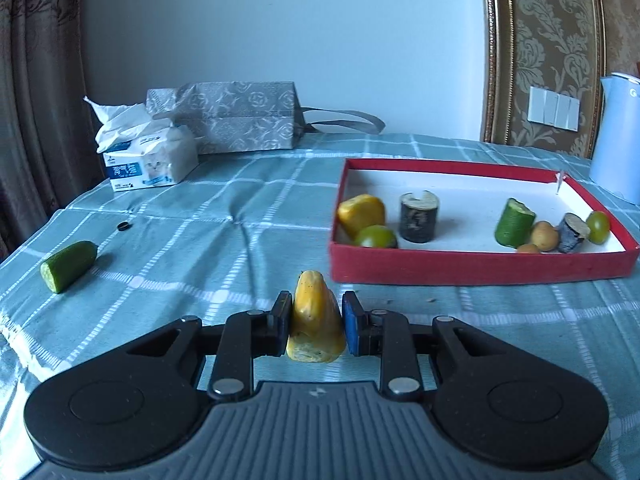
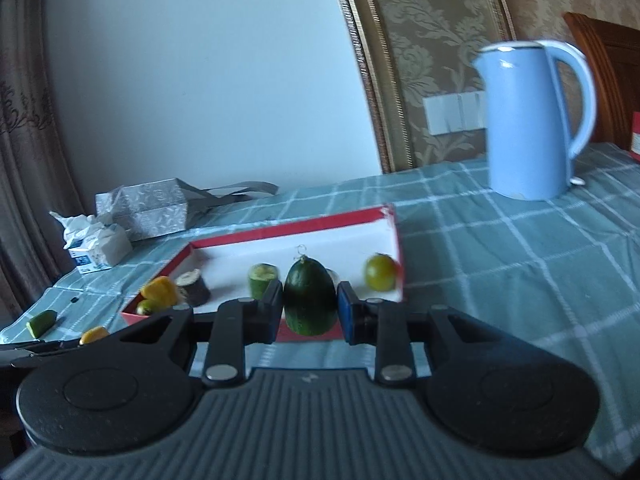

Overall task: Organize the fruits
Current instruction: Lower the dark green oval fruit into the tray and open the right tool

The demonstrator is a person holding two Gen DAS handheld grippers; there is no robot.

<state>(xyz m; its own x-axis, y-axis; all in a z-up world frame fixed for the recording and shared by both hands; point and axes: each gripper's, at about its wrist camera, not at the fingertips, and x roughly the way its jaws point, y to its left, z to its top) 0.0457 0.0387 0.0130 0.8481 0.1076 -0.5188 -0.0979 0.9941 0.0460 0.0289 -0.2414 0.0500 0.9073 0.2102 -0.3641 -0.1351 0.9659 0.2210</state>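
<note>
Two loaded grippers face the red box [image 1: 480,268] on a checked cloth. The left gripper [image 1: 316,322] pinches a yellow wedge [image 1: 316,320], its tip pointing ahead; the box lies ahead and to its right, well apart, so the wedge must probably travel that way. The right gripper [image 2: 310,306], nearer the box, is clamped on a dark green piece [image 2: 310,298], stem end forward, just short of the box's near wall [image 2: 288,336]. A cucumber end [image 1: 68,266] lies loose on the cloth, far left of the box.

Home room: curtains [image 1: 28,92], damask wallpaper [image 2: 432,40] (gilt-trimmed), kettle [image 2: 528,120] on checked tablecloth [image 1: 240,216].
</note>
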